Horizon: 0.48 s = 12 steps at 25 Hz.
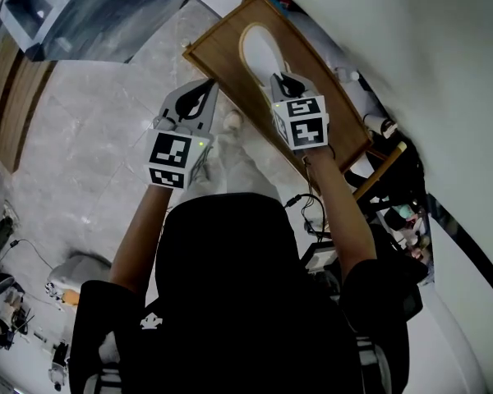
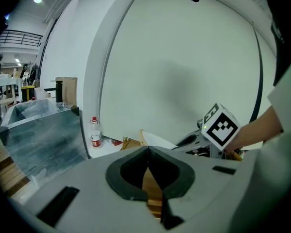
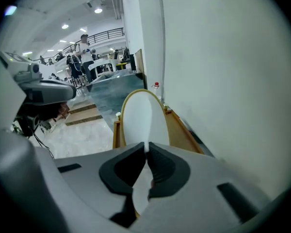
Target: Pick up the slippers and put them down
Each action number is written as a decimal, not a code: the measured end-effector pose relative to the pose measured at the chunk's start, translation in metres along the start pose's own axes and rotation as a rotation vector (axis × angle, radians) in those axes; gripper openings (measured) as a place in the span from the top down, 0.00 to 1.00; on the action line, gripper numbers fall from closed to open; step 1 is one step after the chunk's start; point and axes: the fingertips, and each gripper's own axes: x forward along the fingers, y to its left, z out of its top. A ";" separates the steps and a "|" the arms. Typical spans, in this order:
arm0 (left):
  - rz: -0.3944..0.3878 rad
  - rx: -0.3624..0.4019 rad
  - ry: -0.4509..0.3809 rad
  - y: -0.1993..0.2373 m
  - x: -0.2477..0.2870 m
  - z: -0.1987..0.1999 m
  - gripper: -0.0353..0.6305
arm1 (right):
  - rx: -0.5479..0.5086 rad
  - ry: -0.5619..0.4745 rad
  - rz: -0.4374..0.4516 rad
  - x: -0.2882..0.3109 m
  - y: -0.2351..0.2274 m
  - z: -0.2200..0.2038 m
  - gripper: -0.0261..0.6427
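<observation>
– Underfoot, what is the ground like?
– Pale marbled floor (image 1: 107, 138), wide and bare on the left. A white wall (image 1: 411, 39) curves along the right. A grey glassy cabinet (image 1: 90, 15) stands far left, with wooden steps (image 1: 16, 97) beside it.
– And the task's thing?
– 1 white slipper (image 1: 259, 52) is over a wooden tray (image 1: 222, 56) at the far right, close to the wall. Whether it rests on the wood I cannot tell. The right gripper (image 1: 286, 80) has its jaws pinched on the slipper's near end, and the sole runs on beyond the tips.
– The other gripper?
– The left gripper (image 1: 201, 89) sits at the tray's left edge with its jaws pressed together at the tips. Wood shows in the gap behind them; whether it nips that edge I cannot tell.
– Room to move?
– Open floor lies left of the tray, while its right rim is just beside the wall. Cables (image 1: 25, 249) and clutter sit near left. A small bottle (image 2: 95, 132) stands at the wall's foot, beyond the tray.
</observation>
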 end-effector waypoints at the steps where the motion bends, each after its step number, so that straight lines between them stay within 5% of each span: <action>1: -0.004 -0.005 0.008 -0.002 -0.006 -0.001 0.94 | -0.003 -0.003 -0.002 -0.004 0.003 0.000 0.95; 12: -0.009 0.053 -0.043 -0.010 -0.062 0.002 0.94 | -0.039 -0.109 -0.026 -0.056 0.050 0.028 0.95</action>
